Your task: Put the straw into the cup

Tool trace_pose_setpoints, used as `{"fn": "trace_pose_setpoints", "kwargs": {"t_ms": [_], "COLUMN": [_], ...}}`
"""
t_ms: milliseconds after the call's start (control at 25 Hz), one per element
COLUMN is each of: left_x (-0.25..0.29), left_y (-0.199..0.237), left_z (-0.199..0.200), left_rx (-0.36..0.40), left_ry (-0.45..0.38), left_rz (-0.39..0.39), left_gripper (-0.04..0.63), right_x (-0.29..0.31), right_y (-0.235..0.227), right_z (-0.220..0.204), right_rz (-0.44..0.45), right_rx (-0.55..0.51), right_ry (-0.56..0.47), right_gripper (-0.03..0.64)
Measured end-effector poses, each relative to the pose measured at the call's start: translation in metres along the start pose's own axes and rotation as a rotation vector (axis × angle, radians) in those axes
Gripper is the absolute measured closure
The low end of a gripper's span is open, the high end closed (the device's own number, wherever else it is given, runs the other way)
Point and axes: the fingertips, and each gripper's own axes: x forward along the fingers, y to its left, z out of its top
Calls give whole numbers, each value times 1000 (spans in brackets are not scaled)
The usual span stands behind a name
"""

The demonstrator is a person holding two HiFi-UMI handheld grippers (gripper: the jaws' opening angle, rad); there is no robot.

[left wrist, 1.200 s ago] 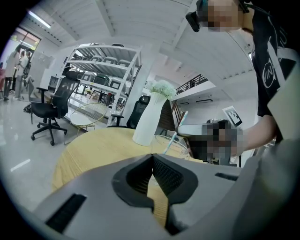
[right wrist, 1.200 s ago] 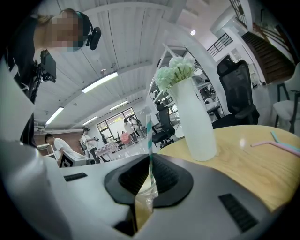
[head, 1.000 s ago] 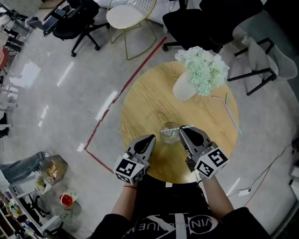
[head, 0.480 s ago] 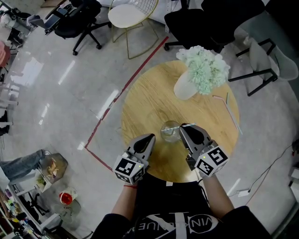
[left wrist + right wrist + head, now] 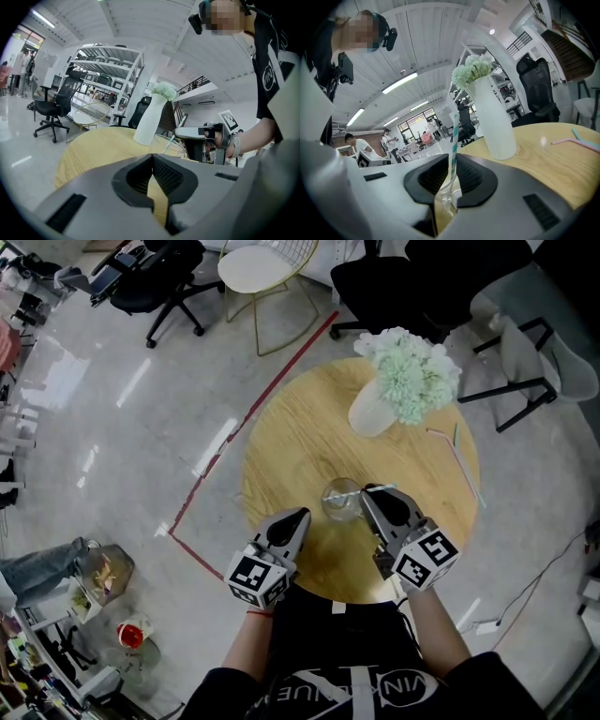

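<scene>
Two hand-held grippers sit low over the near edge of a round wooden table [image 5: 291, 442], seen from my head camera looking steeply down. The right gripper [image 5: 367, 495] has its tips at the rim of a clear glass cup [image 5: 339, 504]. In its own view, a teal-and-white striped straw [image 5: 454, 140] stands upright between the jaws. The jaws are drawn in to a narrow slit with the pads against the straw on both sides. They have just eased a shade wider, which I read as the start of letting go. From the left gripper view, the straw slants from the right gripper's tip down inside the cup, so its lower end looks to be in the glass already. I judge the grip is there only to steady the straw until it can lean on the rim. The left gripper [image 5: 300, 517] sits near the cup on the other side without touching it, jaws closed tip to tip on nothing. I take it to be parked there, close enough to catch the cup if it tips. Farther back, a white vase [image 5: 372, 413] of pale flowers stands well apart from the cup. Two spare straws [image 5: 455, 460] lie flat near the table's right edge, out of the way.
</scene>
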Motion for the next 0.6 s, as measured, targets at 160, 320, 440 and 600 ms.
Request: {"fn": "trace_pose_setpoints", "kwargs": {"t_ms": [160,320,440,600], "left_x": [-1,1,-1,-5], "left_y": [-2,-4,-7,-10], "left_z": [0,-3,-4,-6], "left_rx": [-6,-13,-22,-30], "left_ry": [-2,-9,-15,-21], "left_rz": [0,6,14,33], "left_gripper": [588,588,588,588], "right_x": [-3,-5,-7,-14], "right_y": [-1,-2,-1,-2], "right_z": [-1,-6,-8,-10], "right_rz": [10,34,45,47], "right_rx": [36,53,52,52], "right_ry": [-1,15,27,46], "right_gripper": [537,512,506,505]}}
